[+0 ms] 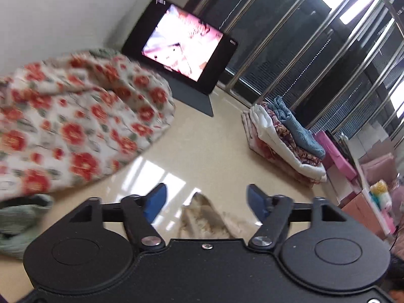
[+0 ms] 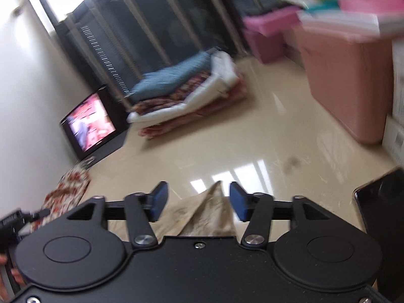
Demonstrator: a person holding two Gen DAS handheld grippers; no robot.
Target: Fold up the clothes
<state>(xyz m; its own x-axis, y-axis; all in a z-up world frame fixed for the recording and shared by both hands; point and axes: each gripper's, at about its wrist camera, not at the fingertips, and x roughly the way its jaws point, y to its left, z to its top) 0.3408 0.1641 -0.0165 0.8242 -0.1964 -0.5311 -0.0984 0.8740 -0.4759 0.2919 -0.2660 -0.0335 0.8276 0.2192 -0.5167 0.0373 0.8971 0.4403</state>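
A beige patterned garment point(image 1: 204, 217) lies on the glossy cream table under my left gripper point(image 1: 205, 199), whose blue pads stand wide apart and hold nothing. The same garment point(image 2: 202, 212) shows in the right wrist view, its corner between the open pads of my right gripper point(image 2: 198, 198), untouched. A heap of red-flowered white cloth point(image 1: 75, 131) lies at the left, also in the right wrist view point(image 2: 68, 192). A stack of folded clothes point(image 1: 285, 141) with a blue piece on top sits at the far right, also in the right wrist view point(image 2: 186, 96).
A lit tablet point(image 1: 181, 43) stands against the white wall at the back. A green cloth point(image 1: 17, 224) lies at the left edge. A pink bin point(image 2: 346, 85) and a purple box point(image 2: 267, 35) stand at the right. A dark phone point(image 2: 383, 217) lies near right.
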